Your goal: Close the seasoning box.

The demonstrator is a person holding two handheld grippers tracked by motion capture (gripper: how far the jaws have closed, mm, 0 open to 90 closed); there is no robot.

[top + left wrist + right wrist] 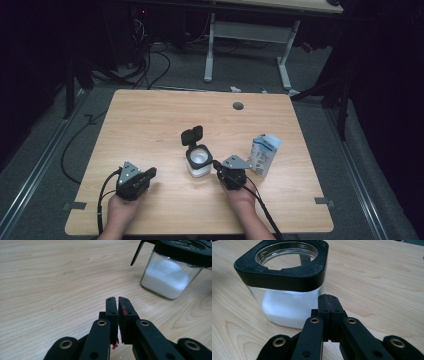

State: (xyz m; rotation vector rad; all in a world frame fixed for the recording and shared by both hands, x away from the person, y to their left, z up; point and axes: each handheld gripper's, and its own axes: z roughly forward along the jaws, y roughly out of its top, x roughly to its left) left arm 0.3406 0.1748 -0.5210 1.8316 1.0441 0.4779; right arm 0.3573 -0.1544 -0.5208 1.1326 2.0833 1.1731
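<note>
Open-lidded sugar jar [198, 161] waits mid-desk [150, 120].
Right gripper [329, 298], clenched empty at its 4 o'clock, must spread before grasping; left gripper [117, 301] nearly clenched, empty.

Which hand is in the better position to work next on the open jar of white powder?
Right. The right claw sits right beside the jar, while the left claw rests farther off.

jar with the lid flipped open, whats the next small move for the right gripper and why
Probably open the right gripper and ease it around the jar. Its jaws are shut with nothing between them, right beside the glass wall, and the lid already stands open over the white powder.
</note>
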